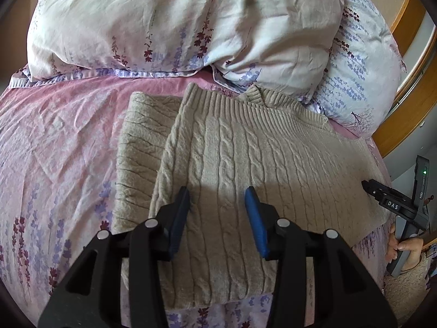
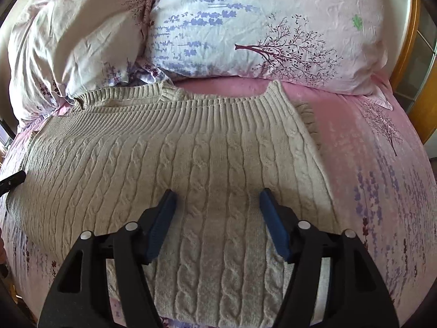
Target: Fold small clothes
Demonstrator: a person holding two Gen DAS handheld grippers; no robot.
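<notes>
A beige cable-knit sweater point(image 1: 245, 150) lies folded on the pink floral bedsheet point(image 1: 60, 142), ribbed hem toward the pillows. It also fills the middle of the right wrist view point(image 2: 177, 158). My left gripper point(image 1: 218, 194) is open and empty, hovering over the sweater's near part. My right gripper point(image 2: 217, 196) is open and empty, also just above the knit. In the left wrist view the right gripper's body point(image 1: 393, 202) shows at the sweater's right edge, held by a hand. A black tip of the left gripper's body point(image 2: 11, 181) shows at the far left.
Two floral pillows point(image 1: 177, 22) point(image 2: 259, 22) lie behind the sweater, touching its ribbed edge. A wooden bed frame point(image 1: 407, 63) runs along the right. The bedsheet point(image 2: 382, 150) spreads to both sides of the sweater.
</notes>
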